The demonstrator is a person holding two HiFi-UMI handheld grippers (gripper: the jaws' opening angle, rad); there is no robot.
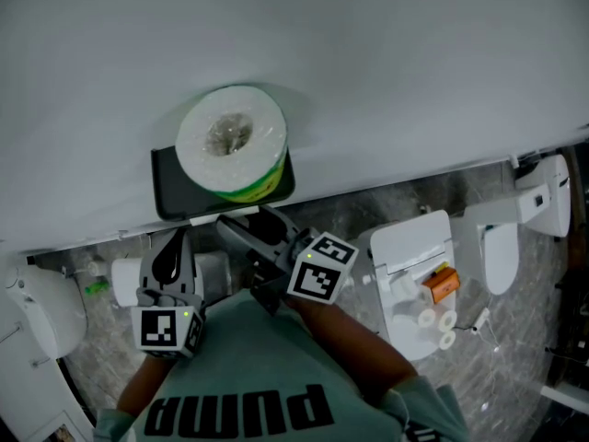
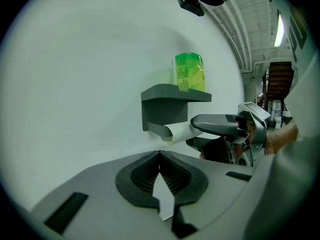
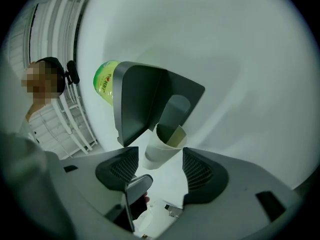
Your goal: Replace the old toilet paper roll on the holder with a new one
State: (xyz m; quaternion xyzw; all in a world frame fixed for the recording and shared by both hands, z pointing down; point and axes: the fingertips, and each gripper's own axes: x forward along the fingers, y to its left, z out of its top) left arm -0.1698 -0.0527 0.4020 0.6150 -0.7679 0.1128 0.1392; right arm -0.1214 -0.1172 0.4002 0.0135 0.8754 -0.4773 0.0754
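- Grey holder (image 1: pixel 170 190) hides the tube (image 3: pixel 162 146) from the head view. Both gripper views show it threaded on the holder's bar (image 3: pixel 172 111), under the shelf.
- Between the left gripper's (image 2: pixel 160 156) clenched jaws sits a pale sliver; I cannot tell what it is.
- Items on the white toilet (image 1: pixel 405 242) are too small to name.
- Glossy green-printed wrap covers the new roll (image 1: pixel 232 141), round and upright on the shelf. The holder cuts it off in the right gripper view.
- Bare, pale, thin-walled cardboard makes the tube.
- Right gripper (image 3: pixel 159 168) is released, with ribbed dark pads either side of the tube's end, not pressing.
- Wall (image 1: pixel 368 63) is smooth and white.
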